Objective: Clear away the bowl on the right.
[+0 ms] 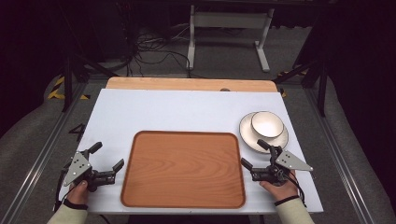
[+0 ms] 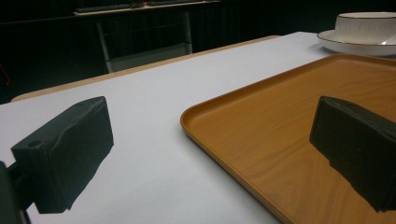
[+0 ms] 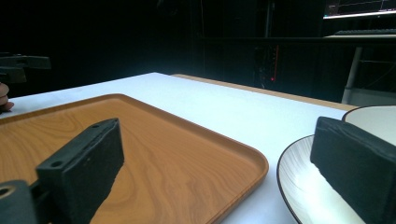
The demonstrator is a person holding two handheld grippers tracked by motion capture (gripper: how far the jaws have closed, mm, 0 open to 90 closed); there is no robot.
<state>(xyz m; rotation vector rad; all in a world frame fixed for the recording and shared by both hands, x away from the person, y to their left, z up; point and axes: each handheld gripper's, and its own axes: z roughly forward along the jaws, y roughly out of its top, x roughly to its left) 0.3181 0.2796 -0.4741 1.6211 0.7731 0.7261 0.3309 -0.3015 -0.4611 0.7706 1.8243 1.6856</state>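
The left gripper rests low at the left side of the wooden tray, its jaws wide apart with nothing between them, one jaw over the white table and the other over the tray's left rim. The right gripper sits at the tray's right side with jaws also spread wide and empty, just beside the plate that carries the white bowl at the table's right. No readable writing, label or brand appears on these things.
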